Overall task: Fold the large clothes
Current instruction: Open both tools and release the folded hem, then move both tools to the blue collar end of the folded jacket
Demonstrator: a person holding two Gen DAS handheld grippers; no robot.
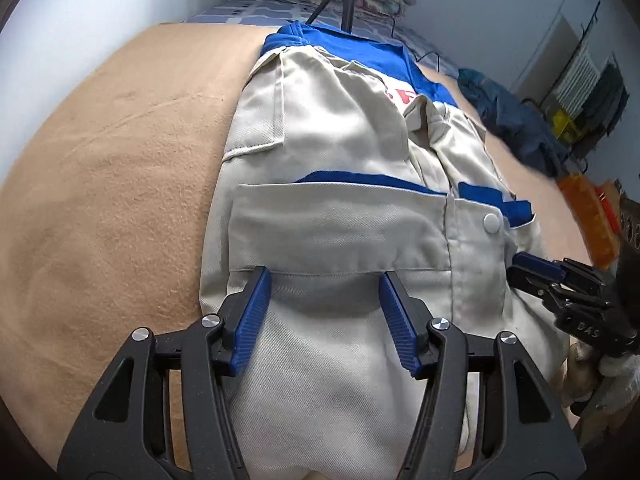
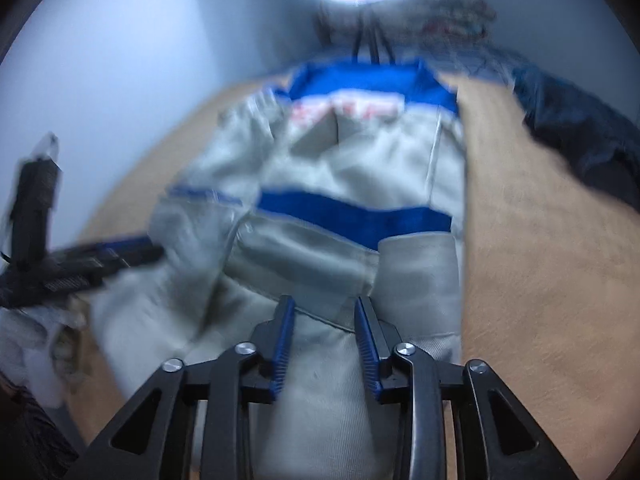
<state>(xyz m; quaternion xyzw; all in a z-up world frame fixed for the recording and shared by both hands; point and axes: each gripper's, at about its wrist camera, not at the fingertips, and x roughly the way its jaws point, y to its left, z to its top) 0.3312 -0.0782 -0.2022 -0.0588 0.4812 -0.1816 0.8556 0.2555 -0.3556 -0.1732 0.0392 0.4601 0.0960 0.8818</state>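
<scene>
On the tan, fuzzy blanket (image 1: 100, 184) lies a cream twill jacket (image 1: 340, 152) with blue bands; left gripper (image 1: 324, 280) and right gripper (image 2: 325, 306) hover spread over its near hem.

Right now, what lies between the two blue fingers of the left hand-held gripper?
Only pale jacket cloth, near its bottom hem. The left wrist view shows the left hand-held gripper with jaws apart over it, nothing else between.
</scene>
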